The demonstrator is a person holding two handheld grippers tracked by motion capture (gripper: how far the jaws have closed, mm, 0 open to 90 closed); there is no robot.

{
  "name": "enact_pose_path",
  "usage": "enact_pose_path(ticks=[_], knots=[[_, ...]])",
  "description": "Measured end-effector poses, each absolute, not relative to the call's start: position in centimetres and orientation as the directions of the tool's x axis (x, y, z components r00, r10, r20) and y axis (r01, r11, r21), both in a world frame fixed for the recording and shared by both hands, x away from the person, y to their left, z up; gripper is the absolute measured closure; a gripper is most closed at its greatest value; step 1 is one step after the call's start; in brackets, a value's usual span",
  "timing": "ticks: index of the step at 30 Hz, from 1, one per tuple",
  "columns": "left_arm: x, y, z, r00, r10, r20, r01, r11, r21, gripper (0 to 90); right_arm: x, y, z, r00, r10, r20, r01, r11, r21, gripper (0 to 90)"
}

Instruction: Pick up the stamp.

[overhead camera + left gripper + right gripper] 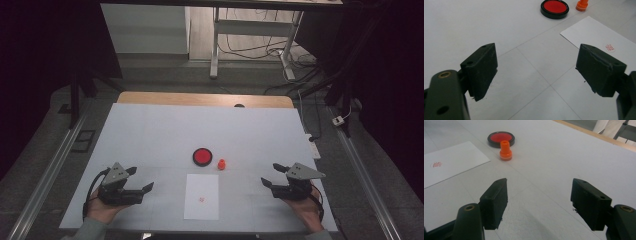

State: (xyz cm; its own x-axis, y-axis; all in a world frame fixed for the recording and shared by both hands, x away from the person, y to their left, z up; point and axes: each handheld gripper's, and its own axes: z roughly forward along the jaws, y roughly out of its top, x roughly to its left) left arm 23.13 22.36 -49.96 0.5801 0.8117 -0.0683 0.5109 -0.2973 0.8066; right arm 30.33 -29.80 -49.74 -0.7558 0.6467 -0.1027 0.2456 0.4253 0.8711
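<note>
A small orange stamp (pixel 221 164) stands upright on the white surface (pixel 150 130), just beside a round black ink pad (pixel 202 156) with red ink in it. Both sit a little past the far edge of a sheet of white paper (pixel 201 196). The paper already has one small red mark (pixel 201 199) printed on it.

The left gripper (pixel 142 181) rests low at the left of the paper, and its fingers (pixel 482 68) are spread wide with nothing between them. The right gripper (pixel 272 176) rests at the right of the paper, and its fingers (pixel 495 201) are spread wide too, holding nothing. Both are well apart from the stamp.

It looks like the stamping job is either finished or about to start again. If the stamp is to be picked up, the right gripper is the better one, because the stamp is on its side of the ink pad. It should come in slowly with one finger on each side of the stamp's thin top part, then close gently.

The stamp is small and light, so a bump could knock it over or push it into the ink pad. Lift it straight up. The paper is loose and may slide, so the left gripper could press down on a corner to keep it still.
</note>
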Motion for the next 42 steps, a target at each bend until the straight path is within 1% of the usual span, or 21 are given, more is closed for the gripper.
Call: enact_pose_path(ticks=[13, 26, 37, 42], knots=[[23.3, 22.3, -50.0, 0.589, 0.805, -0.070, 0.506, -0.300, 0.809, 19.2, 30.1, -29.0, -48.4, -0.761, 0.640, -0.103, 0.238, 0.424, 0.874, 31.3], [23.4, 22.2, -50.1, 0.593, 0.802, -0.075, 0.509, -0.300, 0.807, 19.3, 31.3, -26.8, -47.4, -0.779, 0.621, -0.085, 0.246, 0.429, 0.869, 32.0], [24.0, 21.6, -50.5, 0.611, 0.788, -0.073, 0.514, -0.324, 0.794, 19.4, 31.9, -25.7, -47.3, -0.785, 0.616, -0.068, 0.262, 0.430, 0.864, 32.4], [24.2, 21.5, -50.6, 0.612, 0.787, -0.076, 0.519, -0.327, 0.790, 19.5, 32.2, -25.0, -47.4, -0.793, 0.605, -0.074, 0.252, 0.435, 0.865, 33.1]])
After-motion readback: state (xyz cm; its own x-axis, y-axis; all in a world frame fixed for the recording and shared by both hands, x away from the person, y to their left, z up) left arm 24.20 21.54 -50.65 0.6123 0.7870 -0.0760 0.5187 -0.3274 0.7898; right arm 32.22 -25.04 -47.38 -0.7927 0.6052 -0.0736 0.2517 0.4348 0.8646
